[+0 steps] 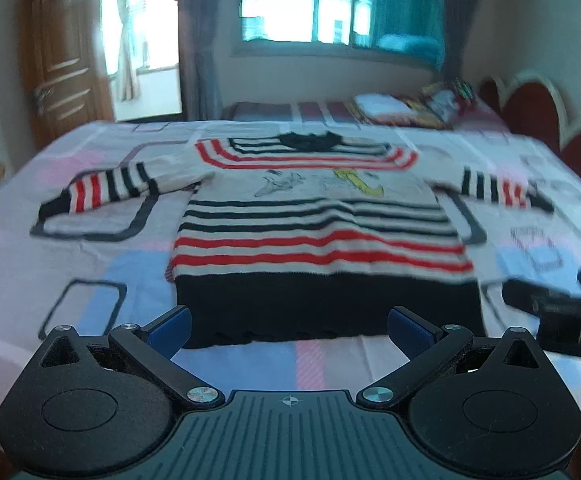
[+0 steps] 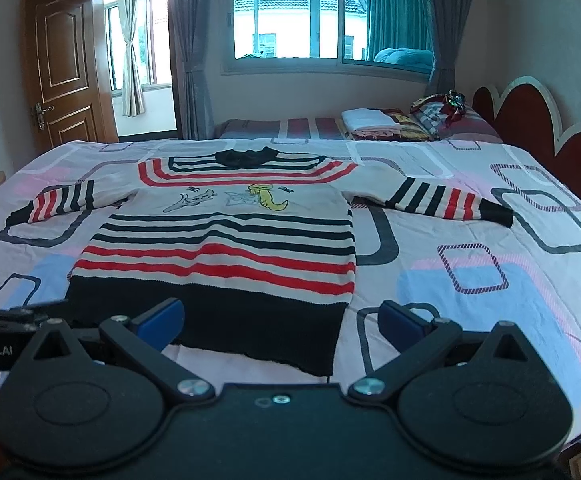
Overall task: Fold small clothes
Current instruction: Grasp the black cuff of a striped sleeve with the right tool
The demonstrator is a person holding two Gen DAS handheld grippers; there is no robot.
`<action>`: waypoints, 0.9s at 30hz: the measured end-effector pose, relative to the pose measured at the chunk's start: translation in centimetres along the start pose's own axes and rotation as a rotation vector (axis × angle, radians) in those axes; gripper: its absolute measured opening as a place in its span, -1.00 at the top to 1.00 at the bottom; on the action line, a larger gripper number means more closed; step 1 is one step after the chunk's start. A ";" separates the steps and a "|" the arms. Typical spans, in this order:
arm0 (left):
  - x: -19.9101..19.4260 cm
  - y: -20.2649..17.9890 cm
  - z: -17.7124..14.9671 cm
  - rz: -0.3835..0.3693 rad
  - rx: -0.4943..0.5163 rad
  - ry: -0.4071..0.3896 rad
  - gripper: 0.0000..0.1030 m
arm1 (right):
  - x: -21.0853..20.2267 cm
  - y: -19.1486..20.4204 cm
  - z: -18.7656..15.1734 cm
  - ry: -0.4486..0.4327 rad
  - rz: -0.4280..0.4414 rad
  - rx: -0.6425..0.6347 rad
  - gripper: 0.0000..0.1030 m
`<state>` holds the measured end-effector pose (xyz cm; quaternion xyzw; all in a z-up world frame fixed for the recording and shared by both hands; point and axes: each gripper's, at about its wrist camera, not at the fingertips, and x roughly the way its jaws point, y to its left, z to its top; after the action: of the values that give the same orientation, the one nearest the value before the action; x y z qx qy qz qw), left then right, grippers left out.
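A small knitted sweater (image 1: 322, 216) (image 2: 226, 236) lies flat on the bed, front up, with red and black stripes, a black hem and cartoon figures on the chest. Both sleeves (image 2: 450, 200) are spread out sideways. My left gripper (image 1: 289, 330) hovers open just before the black hem, nothing between its blue pads (image 1: 170, 330). My right gripper (image 2: 280, 322) is open too, above the hem's right corner, empty. The right gripper's body (image 1: 562, 312) shows at the right edge of the left wrist view; the left gripper (image 2: 6, 320) shows at the left of the right wrist view.
The bed sheet (image 2: 470, 280) is patterned with pink, blue and grey rectangles. A second bed behind holds folded clothes (image 2: 382, 124) and pillows (image 2: 442, 112). A red headboard (image 2: 530, 136) stands right, a wooden door (image 2: 66, 68) left, windows (image 2: 290, 16) at the back.
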<state>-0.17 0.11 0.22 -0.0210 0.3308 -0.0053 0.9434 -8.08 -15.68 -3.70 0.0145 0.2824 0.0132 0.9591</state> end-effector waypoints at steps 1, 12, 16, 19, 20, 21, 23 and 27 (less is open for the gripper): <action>0.1 0.4 0.1 -0.028 -0.026 0.003 -1.00 | 0.0 -0.2 0.0 -0.005 0.001 0.004 -0.99; 7.4 2.0 6.0 -0.065 -0.080 -0.070 -1.00 | 3.8 -9.2 3.9 -0.088 -0.023 0.281 -0.99; 11.7 2.3 9.1 -0.042 -0.107 -0.082 -1.00 | 8.3 -14.6 6.5 -0.141 -0.050 0.381 -0.50; 16.2 2.0 11.1 0.002 -0.106 -0.059 -1.00 | 13.0 -19.0 8.0 -0.149 -0.101 0.435 -0.36; 17.9 1.9 11.7 0.017 -0.113 -0.046 -1.00 | 14.6 -20.5 8.3 -0.147 -0.116 0.455 -0.30; 19.3 1.8 12.2 0.024 -0.117 -0.031 -1.00 | 16.2 -22.1 8.6 -0.146 -0.126 0.477 -0.13; 22.2 1.4 13.1 0.045 -0.122 -0.004 -1.00 | 19.4 -25.2 8.7 -0.129 -0.158 0.531 -0.02; 26.3 0.0 13.8 0.067 -0.092 0.040 -1.00 | 25.3 -31.8 7.5 -0.077 -0.192 0.702 0.10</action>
<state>29.04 -0.06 -5.42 -0.0532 0.3498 0.0411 0.9344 17.79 -46.78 -12.28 0.3167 0.2334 -0.1753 0.9025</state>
